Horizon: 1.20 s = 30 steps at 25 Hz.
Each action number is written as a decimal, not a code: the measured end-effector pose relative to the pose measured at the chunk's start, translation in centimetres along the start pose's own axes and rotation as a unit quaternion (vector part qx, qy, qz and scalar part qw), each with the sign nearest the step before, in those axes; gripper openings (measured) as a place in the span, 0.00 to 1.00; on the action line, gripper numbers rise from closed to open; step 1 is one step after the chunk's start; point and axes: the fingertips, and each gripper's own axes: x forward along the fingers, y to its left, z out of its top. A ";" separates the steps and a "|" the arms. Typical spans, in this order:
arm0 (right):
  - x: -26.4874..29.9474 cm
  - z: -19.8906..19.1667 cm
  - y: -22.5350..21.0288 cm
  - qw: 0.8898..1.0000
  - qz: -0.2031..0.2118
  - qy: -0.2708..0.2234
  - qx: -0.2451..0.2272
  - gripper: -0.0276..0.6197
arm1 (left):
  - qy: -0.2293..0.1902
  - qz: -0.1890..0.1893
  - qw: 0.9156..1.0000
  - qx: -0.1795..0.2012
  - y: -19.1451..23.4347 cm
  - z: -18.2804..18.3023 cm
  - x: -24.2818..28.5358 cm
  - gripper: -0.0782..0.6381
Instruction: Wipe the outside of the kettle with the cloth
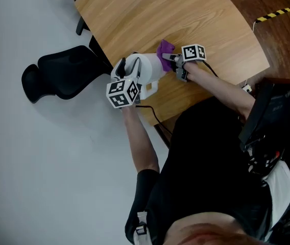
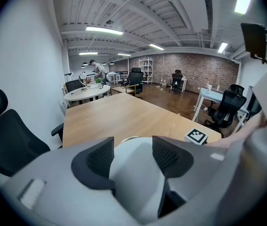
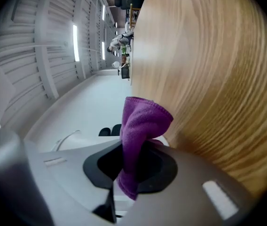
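Gripping the kettle (image 1: 152,68), left claw (image 2: 132,153) sits opposite right claw (image 3: 134,163) pinching the cloth (image 3: 143,121); chair (image 1: 63,73) beside table (image 1: 186,14).

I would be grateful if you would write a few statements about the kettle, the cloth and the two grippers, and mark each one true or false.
1. The right gripper has a purple cloth clamped in its jaws. True.
2. The kettle is black. False: it is white.
3. The left gripper is empty. False: a white part of the kettle sits between its jaws.
4. The table under the kettle is wooden. True.
5. A black office chair is beside the table. True.
6. The cloth lies flat on the floor. False: it is held up against the kettle over the table.
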 end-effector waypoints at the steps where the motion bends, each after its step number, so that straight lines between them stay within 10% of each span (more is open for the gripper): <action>1: 0.3 0.2 -1.3 1.000 -0.016 0.006 -0.001 0.13 | -0.002 0.001 1.000 0.000 0.0 0.1 -0.1 0.44; 14: 0.5 -0.5 -4.2 0.996 -0.058 0.061 -0.017 0.13 | 0.005 -0.054 0.998 0.033 -1.4 0.5 0.3 0.44; 23: -6.7 -3.0 -5.0 0.998 -0.060 0.030 0.011 0.13 | 0.002 -0.187 0.972 0.143 -8.4 0.1 0.2 0.45; 30: -8.0 -2.4 2.6 1.000 0.010 -0.011 0.010 0.13 | -0.024 -0.127 0.989 0.068 -4.9 0.9 -0.4 0.42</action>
